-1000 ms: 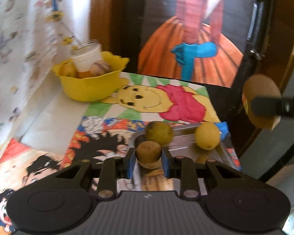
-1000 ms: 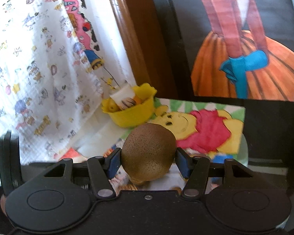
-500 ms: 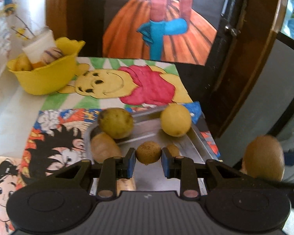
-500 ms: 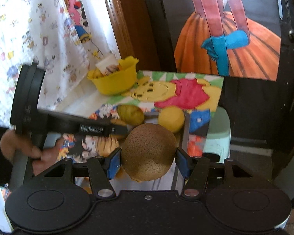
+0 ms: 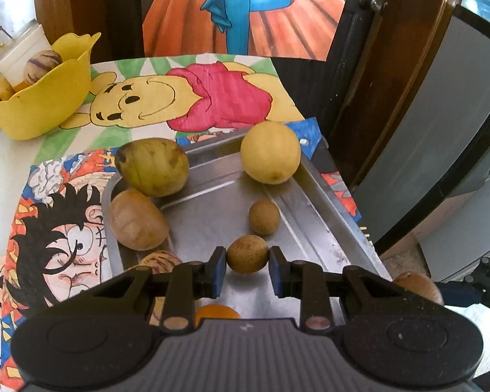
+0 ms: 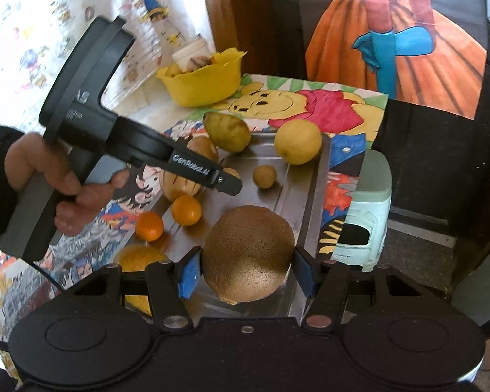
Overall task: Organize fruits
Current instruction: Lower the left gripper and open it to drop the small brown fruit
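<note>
Both hand-held grippers were loaded over the steel tray (image 5: 330, 202) on the desk. The left hand-held gripper (image 5: 247, 268) was closed on a small brown fruit (image 5: 247, 254), held just above the tray's middle. The right hand-held gripper (image 6: 246, 271) was clamped on a kiwi (image 6: 247, 254) over the tray's near-right edge.

Progress, as judged: partly done. On or against the tray lay a yellow-green fruit (image 5: 152, 166) at its far-left corner, a lemon (image 5: 270, 153) at the far-right, a tan fruit (image 5: 137, 220) on the left rim, a second small brown fruit (image 5: 264, 217) and two oranges (image 6: 186, 209). The yellow bowl (image 5: 42, 98) at the desk's far-left corner kept several pieces. Both held fruits awaited placing.

The kiwi's long axis ran roughly up-down, blunt end towards the camera. The small brown fruit was near round; axis not clear.
</note>
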The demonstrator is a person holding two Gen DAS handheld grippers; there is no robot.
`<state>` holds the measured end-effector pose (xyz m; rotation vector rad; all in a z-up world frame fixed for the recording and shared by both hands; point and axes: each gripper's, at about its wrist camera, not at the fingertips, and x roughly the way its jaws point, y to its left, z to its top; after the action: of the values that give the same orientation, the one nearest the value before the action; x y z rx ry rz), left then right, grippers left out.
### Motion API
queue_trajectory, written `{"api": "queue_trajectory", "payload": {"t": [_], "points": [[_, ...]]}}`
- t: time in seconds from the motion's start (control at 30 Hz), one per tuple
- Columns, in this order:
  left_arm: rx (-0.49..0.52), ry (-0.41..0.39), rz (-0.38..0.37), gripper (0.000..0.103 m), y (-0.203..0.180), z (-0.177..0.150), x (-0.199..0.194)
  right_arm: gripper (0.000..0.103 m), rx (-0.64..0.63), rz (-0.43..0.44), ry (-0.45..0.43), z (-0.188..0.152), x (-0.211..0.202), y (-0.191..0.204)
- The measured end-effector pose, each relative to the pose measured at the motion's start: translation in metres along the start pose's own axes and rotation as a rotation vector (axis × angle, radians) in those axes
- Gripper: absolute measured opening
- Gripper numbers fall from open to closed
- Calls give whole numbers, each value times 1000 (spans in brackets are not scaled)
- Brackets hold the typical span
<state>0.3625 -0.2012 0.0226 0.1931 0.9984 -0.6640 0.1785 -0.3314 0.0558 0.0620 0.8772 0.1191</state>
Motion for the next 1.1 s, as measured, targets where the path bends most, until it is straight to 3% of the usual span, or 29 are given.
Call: {"api": "queue_trajectory", "payload": {"t": [0.37, 0.77, 1.1], "points": [[-30, 52, 23, 30, 0, -5, 13, 61, -54, 13, 49, -5, 15, -1], [-61, 43, 35, 31, 4, -2, 15, 61, -163, -11, 72, -6, 27, 12], [-55, 45, 35, 32, 4, -3, 15, 61, -154, -12, 74, -3, 30, 11]]}}
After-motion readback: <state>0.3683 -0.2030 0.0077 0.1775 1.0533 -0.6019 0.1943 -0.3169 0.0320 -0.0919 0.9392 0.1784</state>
